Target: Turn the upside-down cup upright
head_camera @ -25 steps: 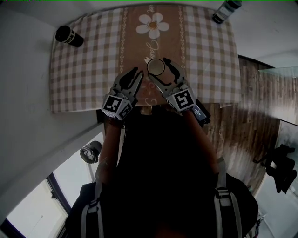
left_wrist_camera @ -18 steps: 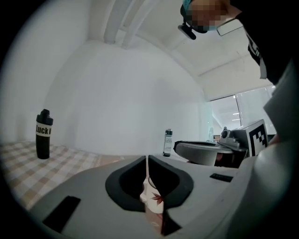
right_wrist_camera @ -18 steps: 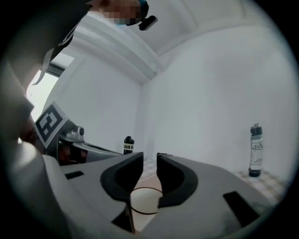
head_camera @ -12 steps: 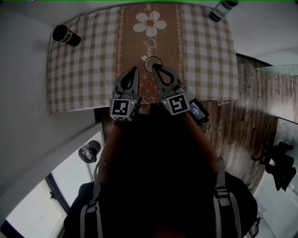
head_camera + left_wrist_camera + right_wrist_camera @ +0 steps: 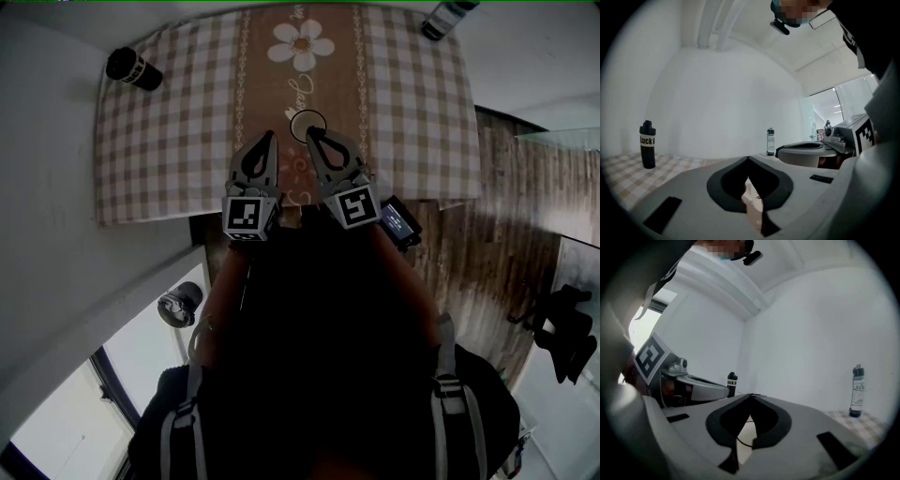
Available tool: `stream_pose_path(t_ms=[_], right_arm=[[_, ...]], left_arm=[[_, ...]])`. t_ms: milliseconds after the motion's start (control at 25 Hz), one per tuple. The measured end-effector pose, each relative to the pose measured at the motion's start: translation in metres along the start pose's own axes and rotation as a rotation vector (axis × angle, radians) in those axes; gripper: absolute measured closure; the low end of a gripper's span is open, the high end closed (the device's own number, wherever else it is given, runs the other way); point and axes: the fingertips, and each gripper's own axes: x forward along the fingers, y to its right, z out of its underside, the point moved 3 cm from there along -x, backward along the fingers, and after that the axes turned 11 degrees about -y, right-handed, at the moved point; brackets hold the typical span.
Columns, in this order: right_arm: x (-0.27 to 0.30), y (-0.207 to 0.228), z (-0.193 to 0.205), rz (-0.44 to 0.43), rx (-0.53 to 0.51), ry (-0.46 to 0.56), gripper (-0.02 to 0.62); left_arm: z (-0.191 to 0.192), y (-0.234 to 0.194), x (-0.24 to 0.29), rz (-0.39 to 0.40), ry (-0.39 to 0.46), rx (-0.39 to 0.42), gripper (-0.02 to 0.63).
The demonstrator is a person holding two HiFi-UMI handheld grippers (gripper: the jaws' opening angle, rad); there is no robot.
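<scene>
The cup (image 5: 307,125) stands mouth-up on the brown runner of the checked tablecloth (image 5: 169,141); from above I see only its dark round rim. My right gripper (image 5: 313,137) is shut and empty, its tip just short of the cup's near side. My left gripper (image 5: 268,138) is shut too, level with it and a little to the left, holding nothing. In the left gripper view the jaws (image 5: 748,158) meet at the tip, with the right gripper (image 5: 806,152) alongside. In the right gripper view the jaws (image 5: 751,395) are also closed, and the left gripper (image 5: 689,383) shows at the left.
A black bottle (image 5: 131,68) stands at the table's far left corner and a clear bottle (image 5: 445,17) at the far right corner. A daisy print (image 5: 302,45) marks the runner beyond the cup. The table's near edge lies under my grippers; wooden floor (image 5: 497,262) to the right.
The right gripper's jaws, open round the cup a second ago, have let it go and shut just behind it. The left gripper's jaws have also shut. The cup stays standing on the runner.
</scene>
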Motion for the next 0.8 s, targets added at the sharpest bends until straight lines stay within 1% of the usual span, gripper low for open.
stream_pose_path(t_ms=[440, 640, 800], right_arm=[[-0.001, -0.001, 0.002, 0.001, 0.029, -0.012, 0.592], [-0.006, -0.005, 0.003, -0.005, 0.034, -0.012, 0.594], [-0.012, -0.008, 0.007, -0.004, 0.053, -0.017, 0.592]], left_arm=[[0.009, 0.004, -0.004, 0.011, -0.029, 0.003, 0.614], [0.009, 0.004, -0.009, -0.002, -0.039, 0.010, 0.614], [0.013, 0.008, -0.013, -0.007, -0.051, -0.003, 0.614]])
